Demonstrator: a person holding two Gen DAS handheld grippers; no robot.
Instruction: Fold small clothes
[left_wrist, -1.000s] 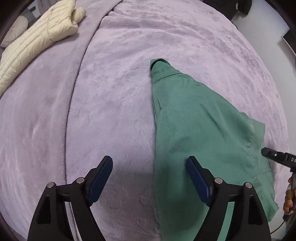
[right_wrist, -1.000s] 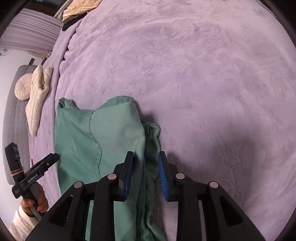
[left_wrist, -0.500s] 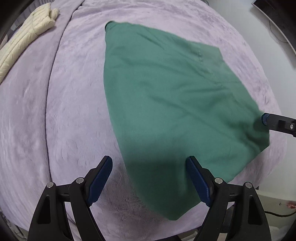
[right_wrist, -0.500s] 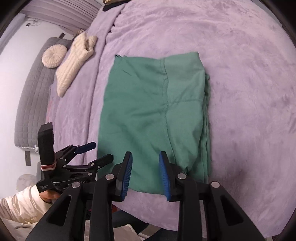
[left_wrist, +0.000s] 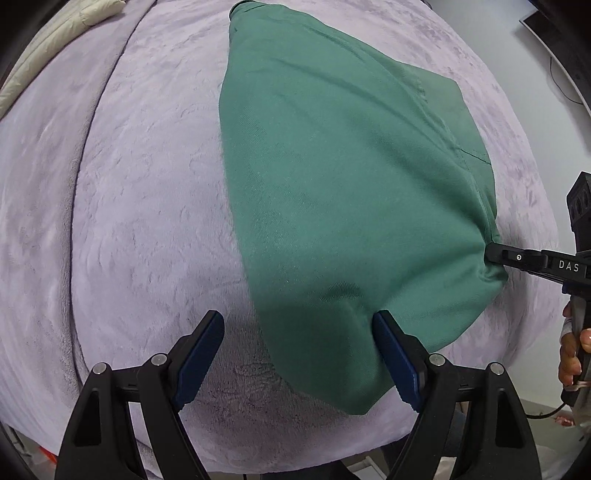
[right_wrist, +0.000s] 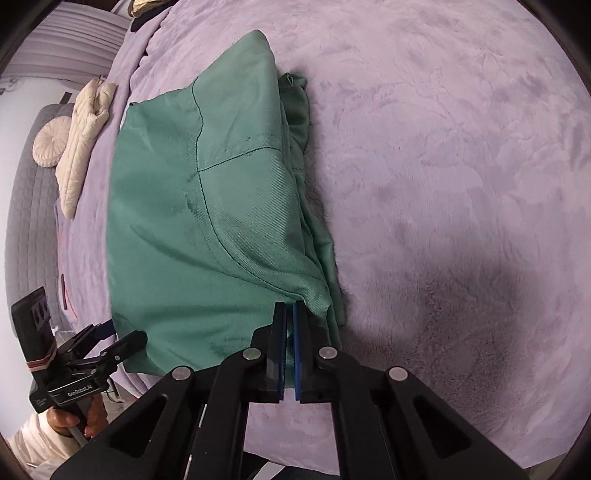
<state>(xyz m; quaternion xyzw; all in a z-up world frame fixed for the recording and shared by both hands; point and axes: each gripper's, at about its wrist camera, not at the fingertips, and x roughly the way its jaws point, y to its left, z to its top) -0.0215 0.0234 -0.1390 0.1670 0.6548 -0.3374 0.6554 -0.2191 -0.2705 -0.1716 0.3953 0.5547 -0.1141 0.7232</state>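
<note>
A green garment (left_wrist: 343, 192) lies spread on a lilac plush bedspread (left_wrist: 147, 206), its near hem at the bed's front edge. My left gripper (left_wrist: 299, 343) is open, with its right finger over the garment's near left corner and its left finger over bare bedspread. My right gripper (right_wrist: 290, 314) is shut on the garment's (right_wrist: 207, 206) near right corner, and it shows at the right of the left wrist view (left_wrist: 517, 258), pinching the cloth's edge. The left gripper also shows in the right wrist view (right_wrist: 110, 338), open at the garment's lower left corner.
A cream quilted jacket (right_wrist: 83, 140) and a round cream cushion (right_wrist: 50, 142) lie at the head of the bed, by a grey padded headboard (right_wrist: 26, 229). The jacket also shows in the left wrist view (left_wrist: 55, 40). The bed's front edge runs just below both grippers.
The garment went from bunched and narrow to spread flat. My right gripper's jaws closed onto its near right corner. My left gripper stayed open and came closer to the near left corner.
</note>
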